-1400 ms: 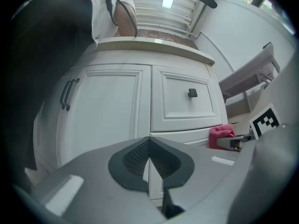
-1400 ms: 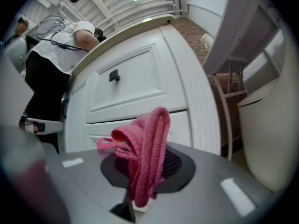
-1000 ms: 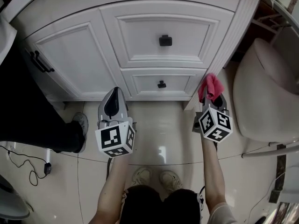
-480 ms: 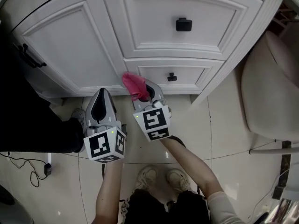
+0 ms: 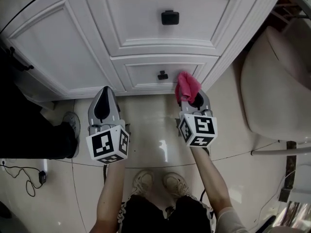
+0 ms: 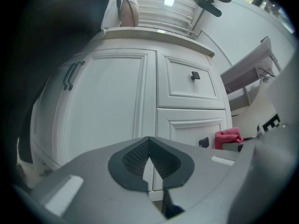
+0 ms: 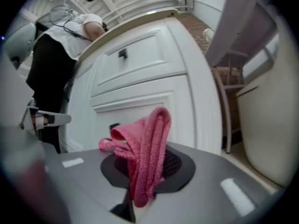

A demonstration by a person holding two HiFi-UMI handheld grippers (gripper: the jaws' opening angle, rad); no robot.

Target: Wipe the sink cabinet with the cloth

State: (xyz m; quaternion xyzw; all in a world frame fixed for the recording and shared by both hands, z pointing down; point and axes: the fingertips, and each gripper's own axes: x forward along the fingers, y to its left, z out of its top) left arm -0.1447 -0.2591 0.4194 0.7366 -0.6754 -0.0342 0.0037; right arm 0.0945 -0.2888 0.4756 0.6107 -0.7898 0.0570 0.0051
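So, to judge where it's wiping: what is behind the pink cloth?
Behind the cloth, clamped in the right gripper, stands the lower drawer front, its black knob showing just left. The patch directly behind the cloth is covered, so contact cannot be told.

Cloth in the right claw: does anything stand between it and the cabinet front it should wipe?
Nothing visible does. The pink cloth, clamped in the right claw, sits at the right end of the lower drawer, beside its black knob. The left claw, shut and empty, is off to the left.
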